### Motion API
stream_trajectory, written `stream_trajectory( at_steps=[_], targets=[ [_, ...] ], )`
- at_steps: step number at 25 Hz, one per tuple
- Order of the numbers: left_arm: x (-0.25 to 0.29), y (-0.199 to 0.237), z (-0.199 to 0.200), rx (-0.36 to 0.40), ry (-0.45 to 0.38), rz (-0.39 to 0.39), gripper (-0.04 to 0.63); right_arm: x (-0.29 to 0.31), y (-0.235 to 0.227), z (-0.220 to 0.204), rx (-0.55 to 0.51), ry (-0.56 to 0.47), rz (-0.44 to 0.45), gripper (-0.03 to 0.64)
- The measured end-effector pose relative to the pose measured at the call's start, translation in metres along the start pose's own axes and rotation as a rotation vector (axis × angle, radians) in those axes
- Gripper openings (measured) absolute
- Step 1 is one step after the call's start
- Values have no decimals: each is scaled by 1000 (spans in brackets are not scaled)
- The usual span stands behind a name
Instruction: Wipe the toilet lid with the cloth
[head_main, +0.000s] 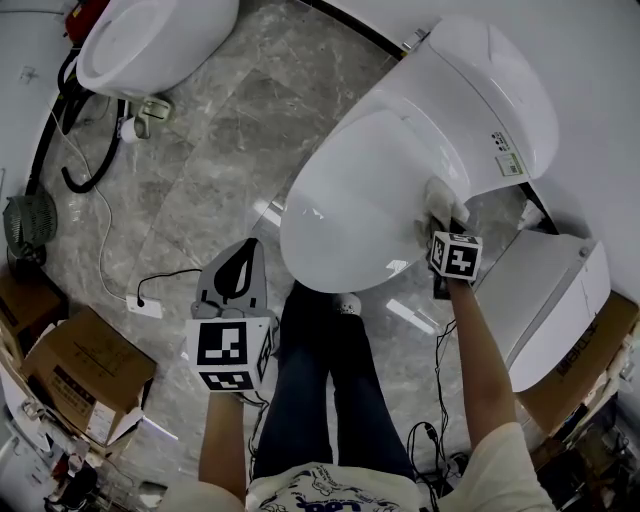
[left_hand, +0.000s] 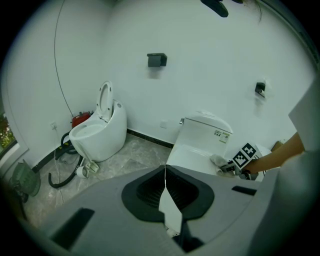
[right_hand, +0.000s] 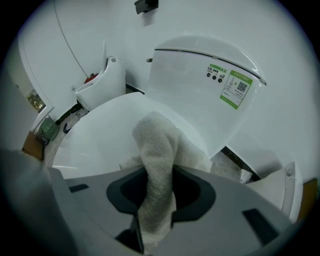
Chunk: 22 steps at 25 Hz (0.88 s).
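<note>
The off-white terry cloth is gripped between the 2 fingers of the right gripper, which are clenched on it. The cloth bunches out ahead of the fingertips and lies pressed on the closed, glossy white oval toilet lid. In the head view the cloth sits at the lid's rear right edge, directly under those fingers and close to the hinge. Most of the lid spreads away to the left of the fingers.

Just beyond the fingertips rises the white ceramic toilet tank. It bears a green-and-white label, up and to the right of the fingers.

The left gripper is held off the lid, near its front left edge, above the grey marbled floor tiles. Its 2 fingers are closed together with nothing between them. Well ahead and to the left of these fingers stands a 2nd white toilet with its seat raised, with a black hose on the floor beside it. A brown cardboard box lies to the left of the left fingers. The person's blue-jeaned legs stand behind and between the 2 grippers.
</note>
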<state>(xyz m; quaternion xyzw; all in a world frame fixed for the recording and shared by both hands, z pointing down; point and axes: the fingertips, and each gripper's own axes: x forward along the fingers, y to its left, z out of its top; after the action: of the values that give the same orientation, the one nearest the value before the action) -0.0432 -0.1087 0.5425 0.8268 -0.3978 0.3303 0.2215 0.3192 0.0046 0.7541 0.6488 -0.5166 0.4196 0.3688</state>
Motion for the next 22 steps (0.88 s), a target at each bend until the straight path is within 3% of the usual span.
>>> stream_trajectory(
  at_steps=[9, 13, 22],
  targets=[
    [-5, -1, -8, -18, 0, 11, 9, -15, 47, -41, 41, 12, 4, 110],
    [-9, -5, -12, -22, 2, 6, 9, -23, 73, -58, 22, 13, 27, 110],
    [-15, -3, -19, -47, -8, 15, 9, -35, 132, -90, 97, 38, 89, 111]
  ],
)
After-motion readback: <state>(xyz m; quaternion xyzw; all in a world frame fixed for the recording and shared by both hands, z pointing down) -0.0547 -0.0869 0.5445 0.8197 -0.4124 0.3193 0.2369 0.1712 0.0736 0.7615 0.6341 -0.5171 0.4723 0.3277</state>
